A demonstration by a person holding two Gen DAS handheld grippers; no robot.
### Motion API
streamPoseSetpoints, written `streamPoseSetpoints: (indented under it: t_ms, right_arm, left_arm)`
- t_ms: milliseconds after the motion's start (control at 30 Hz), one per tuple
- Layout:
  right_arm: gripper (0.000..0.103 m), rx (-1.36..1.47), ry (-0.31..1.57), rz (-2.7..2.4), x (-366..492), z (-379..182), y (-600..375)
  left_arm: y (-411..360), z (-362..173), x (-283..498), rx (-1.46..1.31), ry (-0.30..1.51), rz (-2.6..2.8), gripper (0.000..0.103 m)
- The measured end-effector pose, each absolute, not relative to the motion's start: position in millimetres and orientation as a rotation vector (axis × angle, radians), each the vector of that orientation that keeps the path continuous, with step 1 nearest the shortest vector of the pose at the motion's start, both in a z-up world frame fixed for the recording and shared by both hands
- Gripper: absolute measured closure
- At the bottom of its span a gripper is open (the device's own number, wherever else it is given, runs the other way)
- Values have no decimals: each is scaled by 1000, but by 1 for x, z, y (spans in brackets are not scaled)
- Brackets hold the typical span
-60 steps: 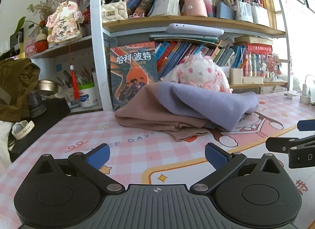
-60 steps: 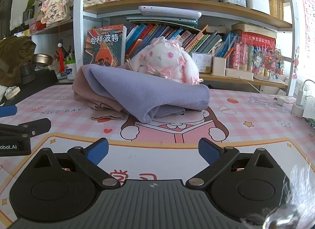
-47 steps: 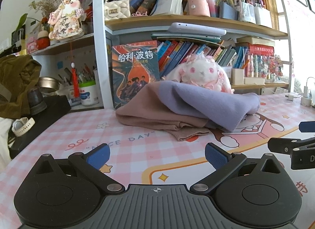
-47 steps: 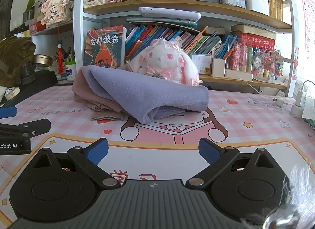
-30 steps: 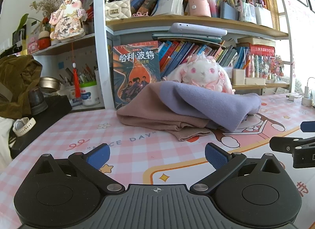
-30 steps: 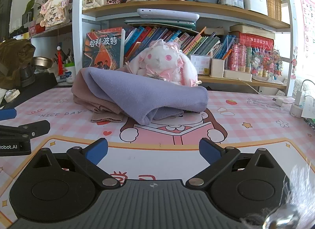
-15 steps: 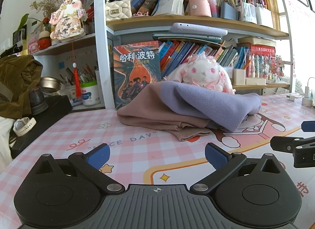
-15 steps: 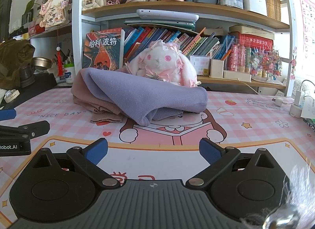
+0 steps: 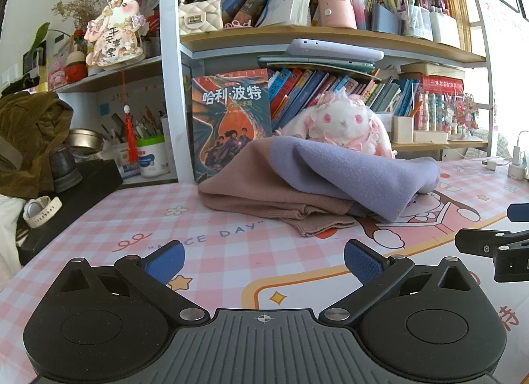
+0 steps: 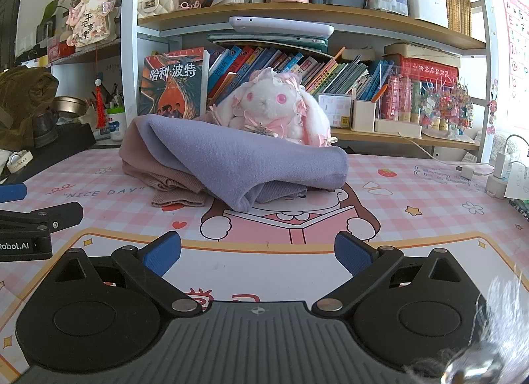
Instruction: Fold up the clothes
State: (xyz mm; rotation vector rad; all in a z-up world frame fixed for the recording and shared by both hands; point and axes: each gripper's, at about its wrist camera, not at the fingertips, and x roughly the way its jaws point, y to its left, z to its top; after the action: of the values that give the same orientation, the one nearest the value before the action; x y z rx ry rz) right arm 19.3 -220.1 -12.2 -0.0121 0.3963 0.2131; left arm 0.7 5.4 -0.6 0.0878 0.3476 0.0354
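I am holding the left claw (image 9: 263, 260) with its fingers spread apart, gripping nothing, low over the pink checked bench (image 9: 132, 215); the right claw (image 10: 258, 251) is gaping wide too, empty; ahead of both, well apart from them, the folded clothes (image 10: 231, 159) are lying on the bench, purple over pink; a plush rabbit (image 10: 274, 109) is sitting just behind.

Two grippers (image 9: 263, 260) (image 10: 258, 253), one folded garment (image 10: 231, 159), one plush rabbit (image 10: 274, 109).
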Motion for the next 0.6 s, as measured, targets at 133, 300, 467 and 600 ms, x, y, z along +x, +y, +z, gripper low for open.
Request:
streamPoseSetpoints:
  t_ms: [133,300,467,600]
  right_arm:
    - [3,-13,394,214,19,-12,-220]
    - [3,-12,393,215,19,-12,-220]
    - [3,-11,395,216,19,-13,-220]
    - [3,-10,394,216,18,-13,-219]
  left_arm:
    - [5,-1,1,88,349,37,0]
    - [5,-1,1,88,350,42,0]
    - [6,-1,0,84,351,48,0]
    - [6,-2,1,84,356,51,0]
